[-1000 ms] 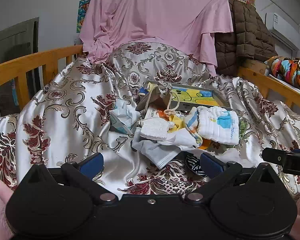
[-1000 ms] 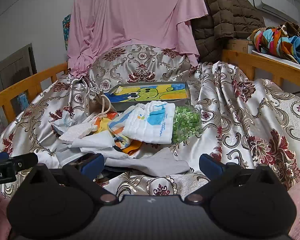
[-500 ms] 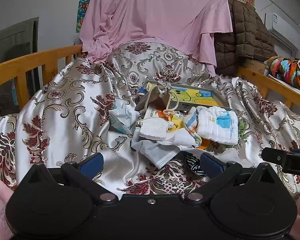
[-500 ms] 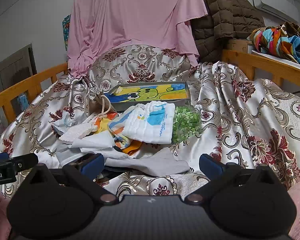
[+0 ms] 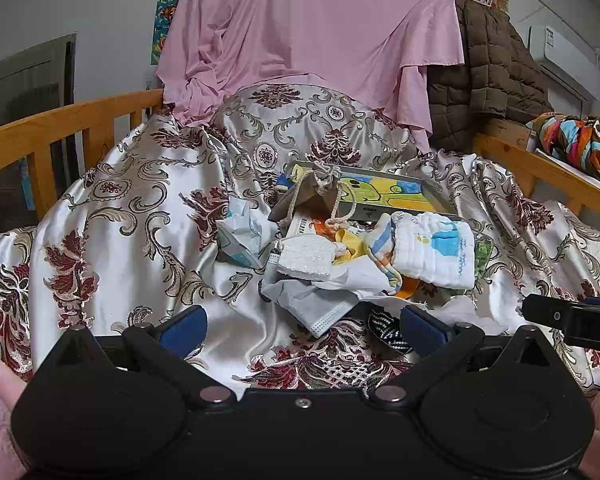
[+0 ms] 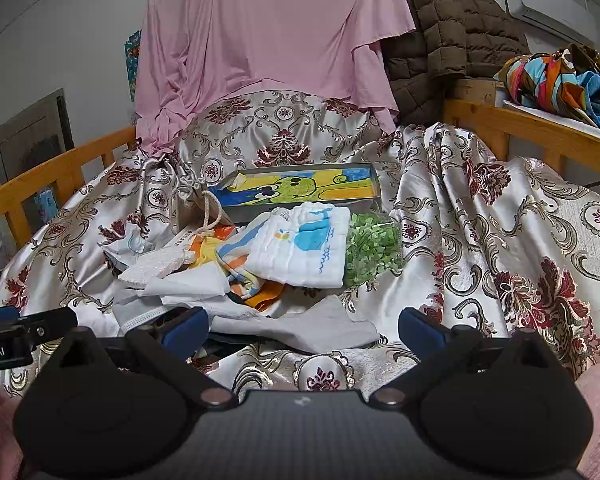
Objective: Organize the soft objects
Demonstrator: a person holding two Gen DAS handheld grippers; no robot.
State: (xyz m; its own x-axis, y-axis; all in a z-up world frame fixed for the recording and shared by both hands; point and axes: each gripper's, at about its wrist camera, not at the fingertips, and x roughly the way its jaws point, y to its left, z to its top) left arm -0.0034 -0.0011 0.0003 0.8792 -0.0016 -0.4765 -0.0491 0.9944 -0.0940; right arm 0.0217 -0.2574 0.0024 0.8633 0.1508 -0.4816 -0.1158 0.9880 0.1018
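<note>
Both claws hang spread and empty over the floral satin bedspread [image 5: 112, 216]: left claw [image 5: 302, 330], right claw [image 6: 302, 330]. No sorting has begun, I judge. The jumbled pile, topped by a white quilted whale-print cloth [image 6: 300, 246], lies just ahead; next comes reaching in for the nearest grey fabric piece [image 6: 300, 330].

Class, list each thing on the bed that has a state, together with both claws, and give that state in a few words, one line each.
Left claw: open, empty.
Right claw: open, empty.
Whale washcloth: folded, on top of the pile.
Drawstring pouch: cinched shut, cord loose.
Face mask: crumpled, at the pile's near edge.
Picture box: lying flat behind the pile.
Pink sheet: draped over the headboard end.
</note>
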